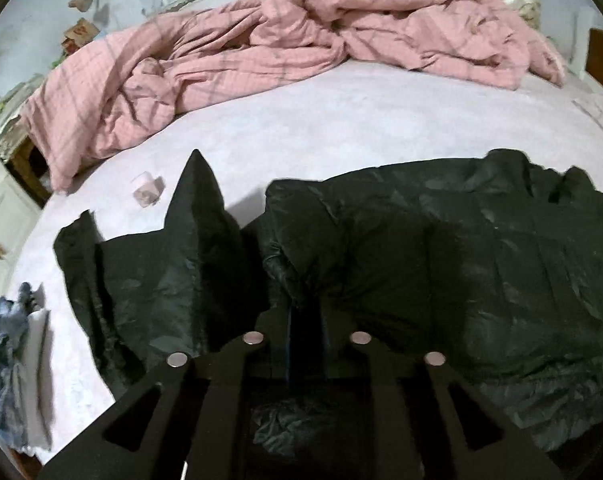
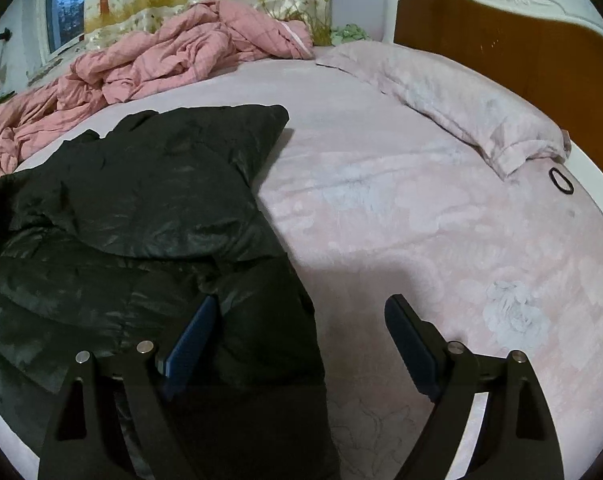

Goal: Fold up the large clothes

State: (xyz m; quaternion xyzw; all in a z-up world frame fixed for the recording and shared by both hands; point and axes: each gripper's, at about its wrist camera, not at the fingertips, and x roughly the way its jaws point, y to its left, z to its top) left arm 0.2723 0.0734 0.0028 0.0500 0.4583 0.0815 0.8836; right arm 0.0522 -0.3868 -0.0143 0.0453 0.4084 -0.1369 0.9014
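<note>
A large black shiny padded jacket point(image 1: 441, 264) lies crumpled on the pale pink bed sheet point(image 1: 321, 128). My left gripper point(image 1: 306, 320) is shut on a fold of the jacket near its front edge, with the fabric bunched between the fingers. In the right wrist view the same jacket point(image 2: 141, 208) covers the left half of the bed. My right gripper point(image 2: 301, 320) is open wide just above the jacket's right edge, the left finger point(image 2: 191, 344) over black fabric, the right finger point(image 2: 411, 344) over the sheet point(image 2: 421, 220). It holds nothing.
A rumpled pink checked quilt point(image 1: 281, 48) fills the far side of the bed. A pale pillow point(image 2: 453, 100) lies by the wooden headboard point(image 2: 501, 40), with a black hair tie point(image 2: 560, 180) beside it. Blue cloth point(image 1: 5, 344) sits at the left edge, a small pink packet point(image 1: 148, 191) nearby.
</note>
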